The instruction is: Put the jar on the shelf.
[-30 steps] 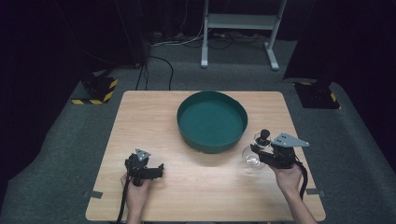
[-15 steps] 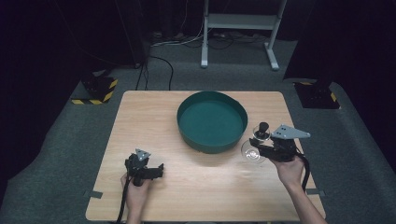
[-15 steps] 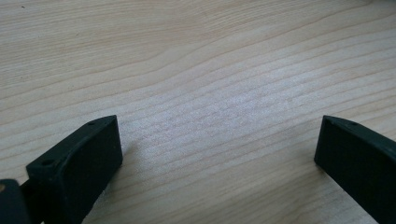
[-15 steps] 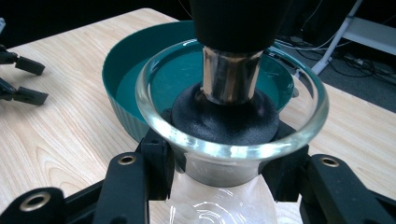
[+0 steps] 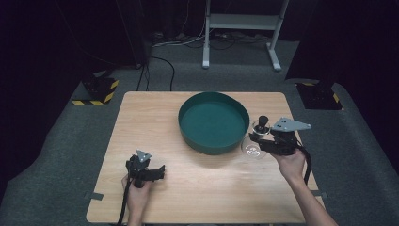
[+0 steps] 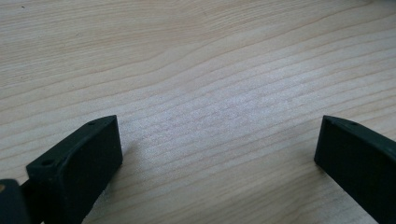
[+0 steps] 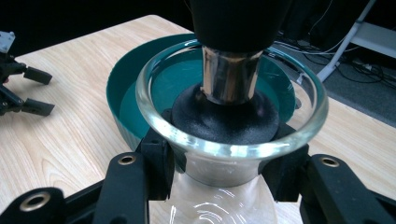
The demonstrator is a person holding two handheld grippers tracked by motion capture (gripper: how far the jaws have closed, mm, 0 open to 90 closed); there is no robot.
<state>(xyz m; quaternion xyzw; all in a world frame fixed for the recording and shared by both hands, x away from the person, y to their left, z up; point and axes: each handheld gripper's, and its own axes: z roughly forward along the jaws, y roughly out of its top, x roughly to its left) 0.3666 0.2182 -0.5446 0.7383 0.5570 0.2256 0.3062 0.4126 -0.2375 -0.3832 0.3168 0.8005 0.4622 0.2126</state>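
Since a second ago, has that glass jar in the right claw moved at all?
Yes. The glass jar, gripped by the right claw, has risen off the table and edged closer to the green bowl, now beside its rim.

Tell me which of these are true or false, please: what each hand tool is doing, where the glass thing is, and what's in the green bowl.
1. The right gripper clamps a glass vessel by its neck. True.
2. The glass vessel has a black stopper with a metal stem in its mouth. True.
3. The left gripper is shut on a spoon. False: its jaws stand wide apart over the bare wooden table, with nothing between them.
4. The glass vessel lies inside the green bowl. False: in the high view it is beside the bowl's right rim, held in the right gripper.
5. The green bowl is full of fruit. False: its inside looks empty.
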